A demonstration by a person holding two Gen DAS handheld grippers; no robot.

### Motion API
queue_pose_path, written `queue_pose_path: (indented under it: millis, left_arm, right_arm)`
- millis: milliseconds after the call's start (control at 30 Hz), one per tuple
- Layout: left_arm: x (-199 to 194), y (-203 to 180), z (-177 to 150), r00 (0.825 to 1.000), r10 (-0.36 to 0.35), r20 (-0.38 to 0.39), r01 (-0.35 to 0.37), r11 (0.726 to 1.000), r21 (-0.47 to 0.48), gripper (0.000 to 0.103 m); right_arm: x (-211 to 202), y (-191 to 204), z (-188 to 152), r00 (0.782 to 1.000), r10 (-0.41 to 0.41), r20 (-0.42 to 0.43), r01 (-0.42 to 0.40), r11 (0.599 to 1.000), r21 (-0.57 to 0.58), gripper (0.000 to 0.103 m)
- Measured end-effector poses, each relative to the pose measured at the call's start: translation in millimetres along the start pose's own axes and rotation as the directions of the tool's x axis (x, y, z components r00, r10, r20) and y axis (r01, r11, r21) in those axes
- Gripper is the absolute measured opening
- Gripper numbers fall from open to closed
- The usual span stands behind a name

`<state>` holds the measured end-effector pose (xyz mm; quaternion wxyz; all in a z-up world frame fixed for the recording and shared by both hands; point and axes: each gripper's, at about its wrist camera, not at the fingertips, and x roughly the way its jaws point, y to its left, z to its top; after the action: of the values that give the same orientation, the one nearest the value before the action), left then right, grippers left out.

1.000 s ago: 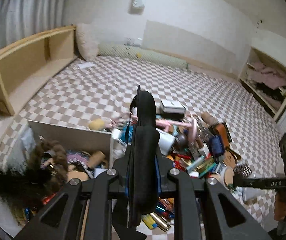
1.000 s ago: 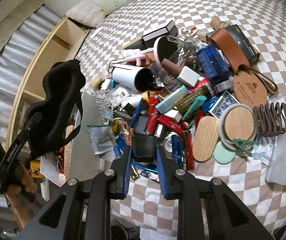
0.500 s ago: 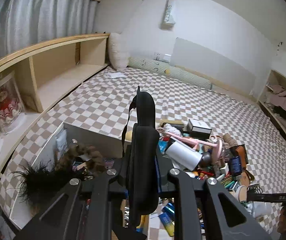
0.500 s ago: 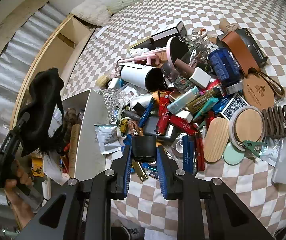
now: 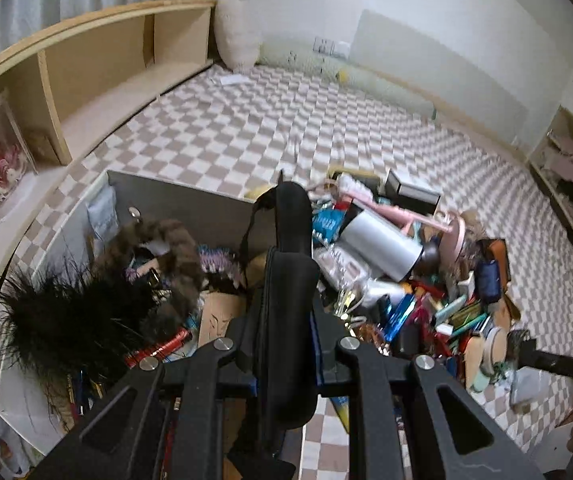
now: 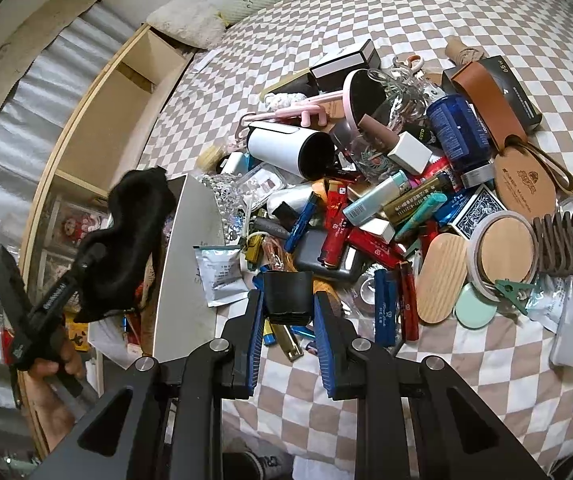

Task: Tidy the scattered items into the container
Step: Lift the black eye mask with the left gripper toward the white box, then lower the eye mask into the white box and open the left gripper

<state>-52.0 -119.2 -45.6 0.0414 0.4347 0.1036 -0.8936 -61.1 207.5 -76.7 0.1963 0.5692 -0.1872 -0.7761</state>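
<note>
the left gripper (image 5: 284, 344) pinches a black eye mask (image 5: 288, 280), held above the box (image 5: 182, 200). the right gripper (image 6: 288, 312) clamps a small black cup (image 6: 287, 293), just in front of the pile. only the right view shows the oval tag (image 6: 524, 188) with unreadable printing and a blue patterned card box (image 6: 476, 210); only the left view shows black feathers (image 5: 58, 320) in the box, left of the fingers.

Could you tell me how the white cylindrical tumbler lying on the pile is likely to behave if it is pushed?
The white tumbler lies on its side atop clutter, so it would probably roll. Its smooth shell looks slippery, and it seems rigid.
</note>
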Motion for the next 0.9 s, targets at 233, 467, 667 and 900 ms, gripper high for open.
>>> queue_pose_path:
  millis: [233, 467, 667, 900]
  left_arm:
    - [24.9, -9.7, -8.4, 0.993, 0.099, -0.066, -0.094, 0.993, 0.077, 0.019]
    - [37.7, -6.8, -20.6, 0.984, 0.110, -0.143, -0.097, 0.991, 0.092, 0.019]
    - [33.8, -2.7, -27.6, 0.982, 0.086, -0.167, -0.070, 0.993, 0.097, 0.019]
    - [34.3, 10.1, -28.4, 0.982, 0.083, -0.171, -0.069, 0.994, 0.083, 0.021]
  right_arm:
    - [2.0, 0.5, 0.0, 1.000, -0.005, -0.005, 0.005, 1.000, -0.001, 0.025]
    - [4.0, 3.2, 0.1, 1.000, -0.003, -0.006, 0.003, 1.000, -0.003, 0.025]
    - [6.9, 8.7, 0.7, 1.000, 0.002, -0.008, -0.002, 1.000, -0.007, 0.025]
    - [1.2, 31.5, 2.9, 0.997, 0.050, 0.050, -0.048, 0.998, -0.035, 0.025]
